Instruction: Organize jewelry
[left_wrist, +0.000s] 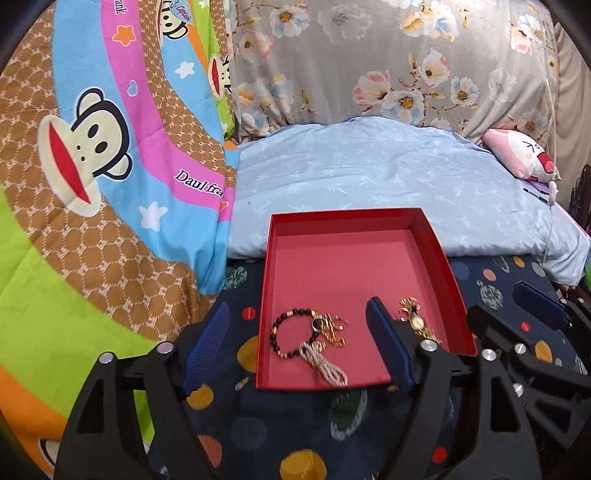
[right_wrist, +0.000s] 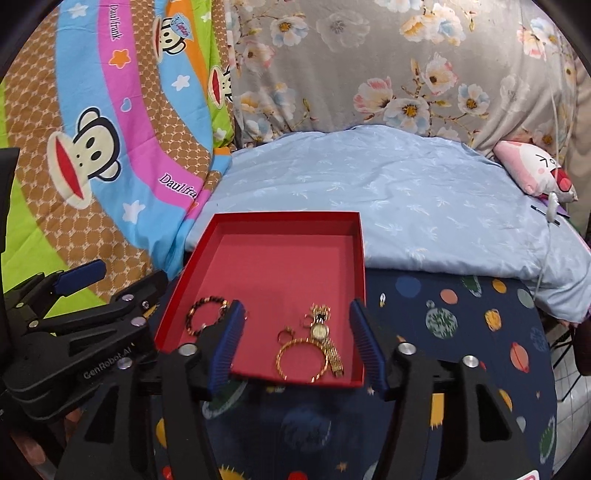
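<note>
A shallow red tray (left_wrist: 343, 213) lies on a dark blue planet-print cloth (left_wrist: 295, 424). In its near part are a dark bead bracelet (left_wrist: 286, 334), gold charms (left_wrist: 334, 330), a pearl strand (left_wrist: 325, 363) and a gold watch (left_wrist: 417, 321). My left gripper (left_wrist: 295, 347) is open over the tray's near left corner, pads clear of the jewelry. The right wrist view shows the tray (right_wrist: 284, 216), a gold bangle (right_wrist: 301, 356), the watch (right_wrist: 325, 339), a small ring (right_wrist: 285, 335) and the bead bracelet (right_wrist: 205, 315). My right gripper (right_wrist: 299, 343) stands open above the tray's near right part, holding nothing.
A light blue quilt (left_wrist: 388, 177) lies just behind the tray. A monkey-print blanket (left_wrist: 92, 166) rises on the left and floral fabric (left_wrist: 388, 66) at the back. At the far right are a pink plush pillow (left_wrist: 521, 155) and a white cable (right_wrist: 554, 147).
</note>
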